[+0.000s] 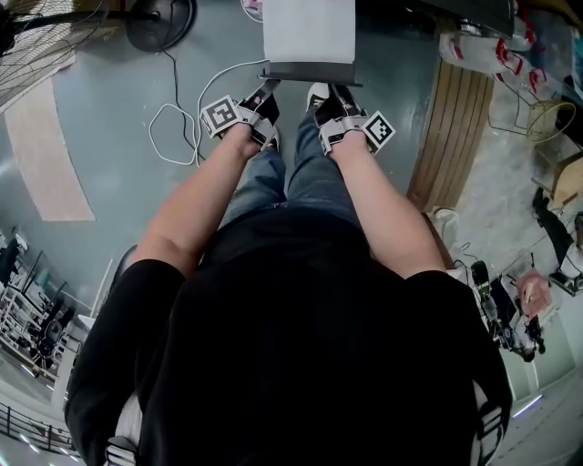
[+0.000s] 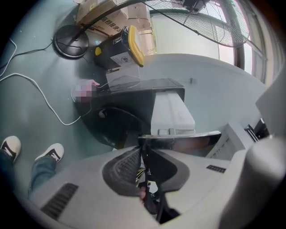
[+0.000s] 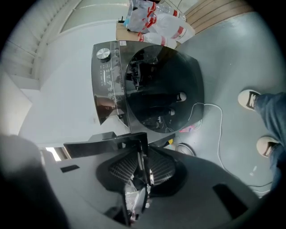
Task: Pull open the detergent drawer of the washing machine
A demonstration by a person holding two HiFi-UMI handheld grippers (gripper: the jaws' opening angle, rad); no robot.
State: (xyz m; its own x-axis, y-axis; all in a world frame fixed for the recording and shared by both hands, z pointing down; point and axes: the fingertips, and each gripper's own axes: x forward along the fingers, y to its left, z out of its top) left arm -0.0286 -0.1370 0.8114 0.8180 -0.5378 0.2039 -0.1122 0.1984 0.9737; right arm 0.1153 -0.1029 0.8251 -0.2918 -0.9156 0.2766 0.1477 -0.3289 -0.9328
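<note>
While left gripper (image 1: 266, 88), right gripper (image 1: 333, 92) clamp shut on detergent drawer (image 1: 310, 32) — cable (image 1: 173, 127), fan base (image 1: 160, 22) (floor) lie nearby.

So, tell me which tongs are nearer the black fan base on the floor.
Left. In the head view the left tongs sit right of the fan base; the right tongs lie farther right.
</note>
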